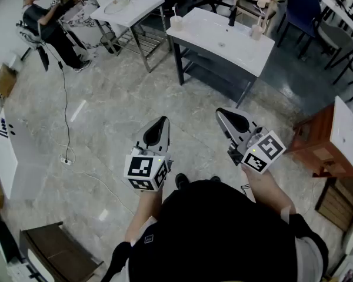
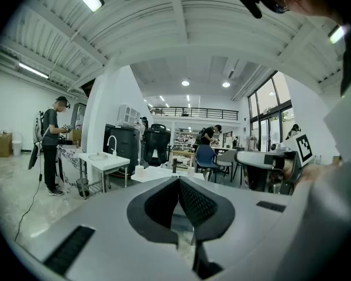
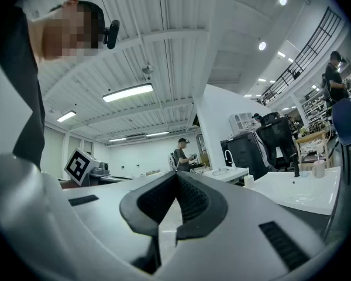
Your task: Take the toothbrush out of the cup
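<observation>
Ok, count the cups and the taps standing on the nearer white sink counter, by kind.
Cups: 2
Black tap: 1
Total: 3

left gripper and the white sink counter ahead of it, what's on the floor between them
Nothing: in the head view only bare marble floor separates the left gripper from the sink counter.
</observation>
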